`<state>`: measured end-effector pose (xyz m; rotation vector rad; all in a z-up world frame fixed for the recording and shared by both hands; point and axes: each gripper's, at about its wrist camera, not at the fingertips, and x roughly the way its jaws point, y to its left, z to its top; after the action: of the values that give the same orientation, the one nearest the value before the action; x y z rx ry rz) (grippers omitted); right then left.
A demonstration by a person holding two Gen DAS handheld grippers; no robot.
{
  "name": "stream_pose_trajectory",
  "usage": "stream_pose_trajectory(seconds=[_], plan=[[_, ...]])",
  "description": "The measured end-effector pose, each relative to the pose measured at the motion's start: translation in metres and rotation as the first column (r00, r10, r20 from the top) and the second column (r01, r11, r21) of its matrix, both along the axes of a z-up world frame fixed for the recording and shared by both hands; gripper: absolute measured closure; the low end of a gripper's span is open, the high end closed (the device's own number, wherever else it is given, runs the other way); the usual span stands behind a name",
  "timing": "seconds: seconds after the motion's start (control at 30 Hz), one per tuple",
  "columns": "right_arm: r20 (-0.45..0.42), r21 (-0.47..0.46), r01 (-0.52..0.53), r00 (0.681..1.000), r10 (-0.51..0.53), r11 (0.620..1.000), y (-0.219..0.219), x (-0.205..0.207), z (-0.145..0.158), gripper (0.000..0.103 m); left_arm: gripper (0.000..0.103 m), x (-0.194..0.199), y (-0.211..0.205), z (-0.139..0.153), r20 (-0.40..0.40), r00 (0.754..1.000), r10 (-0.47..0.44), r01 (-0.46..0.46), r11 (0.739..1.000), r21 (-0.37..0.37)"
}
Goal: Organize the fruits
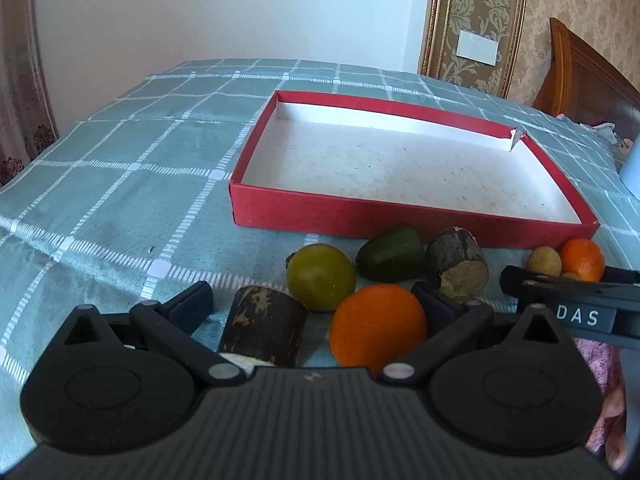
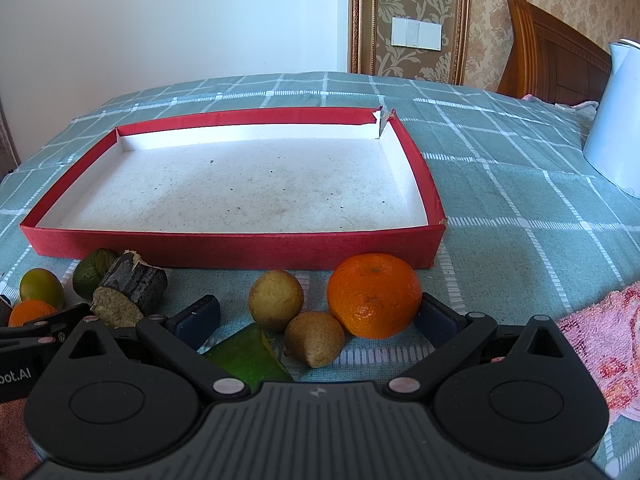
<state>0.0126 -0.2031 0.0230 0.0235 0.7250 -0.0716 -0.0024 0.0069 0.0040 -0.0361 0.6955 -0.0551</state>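
Note:
A shallow red box [image 1: 400, 220] [image 2: 240, 250] with a white floor lies on the checked cloth and holds nothing. In front of it lie the fruits. In the left wrist view my open left gripper [image 1: 314, 300] straddles a dark sugarcane piece [image 1: 262, 326], a green citrus [image 1: 320, 276] and an orange [image 1: 378, 326]; an avocado [image 1: 390, 254] and a second cane piece [image 1: 456, 270] lie beyond. In the right wrist view my open right gripper [image 2: 318, 318] straddles two small brown fruits [image 2: 276, 300] [image 2: 314, 338], a green piece [image 2: 248, 358] and a tangerine [image 2: 374, 294].
A white kettle [image 2: 614, 128] stands on the cloth at the far right. A pink towel [image 2: 600, 344] lies at the near right. A wooden headboard [image 2: 552, 56] and wall stand behind. The right gripper shows in the left wrist view [image 1: 568, 292].

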Motion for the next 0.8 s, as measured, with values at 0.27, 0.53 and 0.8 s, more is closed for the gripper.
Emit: stream_pose_trajectory(seconds=[0.27,0.53,0.8], plan=[[0.001,0.000,0.003,1.000,-0.003,1.000,0.002,-0.001,0.001,0.000,0.000,0.000,0.000,-0.001,0.003,1.000,0.005,-0.005,1.000,-0.002],[0.000,0.000,0.002,1.000,-0.002,1.000,0.001,-0.002,0.001,0.000,0.000,-0.005,0.001,-0.002,0.020,1.000,0.012,-0.011,1.000,-0.010],[0.009,0.000,-0.021,1.000,0.021,1.000,-0.002,-0.006,0.002,0.000,0.000,-0.011,0.001,0.001,0.056,0.998,0.019,-0.019,1.000,-0.007]])
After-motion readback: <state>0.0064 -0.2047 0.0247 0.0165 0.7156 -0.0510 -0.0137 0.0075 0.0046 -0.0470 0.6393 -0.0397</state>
